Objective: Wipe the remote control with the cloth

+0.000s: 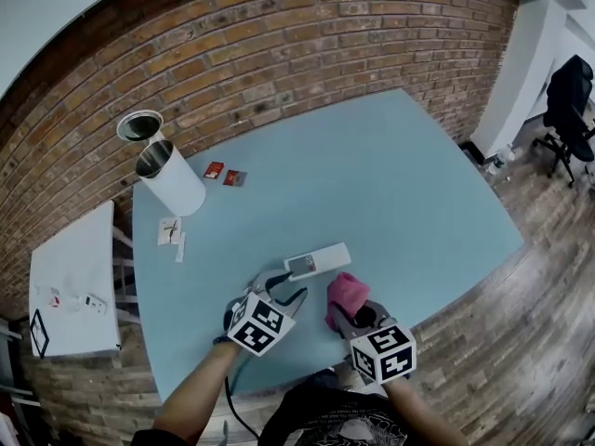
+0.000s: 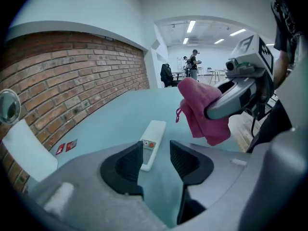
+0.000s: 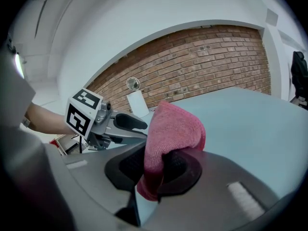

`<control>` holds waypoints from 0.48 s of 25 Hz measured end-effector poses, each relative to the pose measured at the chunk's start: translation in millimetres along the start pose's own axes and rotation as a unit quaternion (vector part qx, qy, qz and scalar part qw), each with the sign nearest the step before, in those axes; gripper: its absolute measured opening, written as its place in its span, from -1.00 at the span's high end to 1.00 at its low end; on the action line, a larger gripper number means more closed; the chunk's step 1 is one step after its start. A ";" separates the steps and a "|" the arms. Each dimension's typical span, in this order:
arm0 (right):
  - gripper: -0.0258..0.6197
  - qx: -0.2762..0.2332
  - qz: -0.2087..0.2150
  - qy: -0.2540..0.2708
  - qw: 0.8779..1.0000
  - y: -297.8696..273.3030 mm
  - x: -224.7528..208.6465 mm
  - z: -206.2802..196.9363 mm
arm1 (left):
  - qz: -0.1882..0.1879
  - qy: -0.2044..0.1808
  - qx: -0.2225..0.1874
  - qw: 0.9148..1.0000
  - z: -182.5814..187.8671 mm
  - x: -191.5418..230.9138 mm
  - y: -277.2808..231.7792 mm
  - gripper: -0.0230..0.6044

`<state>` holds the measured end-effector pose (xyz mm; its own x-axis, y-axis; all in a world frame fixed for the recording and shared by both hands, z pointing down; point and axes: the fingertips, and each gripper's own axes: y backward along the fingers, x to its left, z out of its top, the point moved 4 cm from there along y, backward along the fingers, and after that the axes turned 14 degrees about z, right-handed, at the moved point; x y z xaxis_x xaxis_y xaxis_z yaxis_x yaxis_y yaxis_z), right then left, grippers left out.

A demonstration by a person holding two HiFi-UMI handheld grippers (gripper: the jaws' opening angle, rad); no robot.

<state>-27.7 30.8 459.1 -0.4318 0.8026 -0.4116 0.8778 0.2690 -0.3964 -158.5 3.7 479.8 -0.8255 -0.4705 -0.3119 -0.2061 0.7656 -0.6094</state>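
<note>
A white remote control (image 1: pixel 318 261) lies flat on the light blue table (image 1: pixel 409 193), near its front edge. My left gripper (image 1: pixel 279 286) sits just in front of the remote with its jaws open. In the left gripper view (image 2: pixel 156 155) the near end of the remote (image 2: pixel 153 138) shows between the pads, which stand apart from it. My right gripper (image 1: pixel 346 316) is shut on a folded pink cloth (image 1: pixel 346 293) and holds it up beside the remote. The cloth (image 3: pixel 173 129) stands up from between the right gripper's (image 3: pixel 156 170) pads.
A white cylinder (image 1: pixel 172 179) and a round metal lid (image 1: pixel 139 125) are at the table's far left corner. Two red packets (image 1: pixel 223 173) and paper scraps (image 1: pixel 170 230) lie near them. A white side table (image 1: pixel 74 286) stands to the left, and a brick wall (image 1: pixel 307 45) runs behind.
</note>
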 end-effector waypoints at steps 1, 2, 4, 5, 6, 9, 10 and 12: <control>0.72 0.002 -0.001 0.001 1.000 -3.7 -2.3 2.2 | -0.008 -0.014 0.006 1.000 -1.4 2.6 -7.4 0.32; 0.72 0.004 -0.003 0.002 1.000 -7.3 -4.6 4.4 | -0.017 -0.030 0.011 0.999 -2.7 4.9 -14.7 0.31; 0.72 0.009 -0.005 0.004 1.000 -14.2 -9.0 8.6 | -0.034 -0.061 0.021 0.997 -4.6 9.2 -28.4 0.15; 0.72 0.013 -0.006 0.005 1.000 -17.3 -10.8 10.2 | -0.041 -0.073 0.025 0.996 -5.8 11.4 -34.8 0.13; 0.72 0.018 -0.006 0.005 1.000 -20.2 -12.4 11.3 | -0.049 -0.082 0.030 0.995 -7.7 13.2 -41.2 0.13; 0.72 0.028 -0.005 0.001 1.000 -27.8 -15.9 13.1 | -0.085 -0.097 0.055 0.990 -18.2 15.0 -58.4 -0.20; 0.72 0.031 -0.007 0.000 1.000 -29.8 -16.8 13.5 | -0.095 -0.100 0.062 0.989 -21.7 15.0 -62.7 -0.20; 0.72 0.034 -0.009 -0.003 0.999 -33.7 -18.8 14.1 | -0.108 -0.098 0.067 0.987 -26.2 15.5 -69.3 -0.20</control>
<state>-52.1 -0.9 468.6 -0.4480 0.7954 -0.4082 0.8540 0.2456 -0.4586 -170.7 -45.1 536.2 -0.6493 -0.7022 -0.2920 -0.2841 0.5801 -0.7634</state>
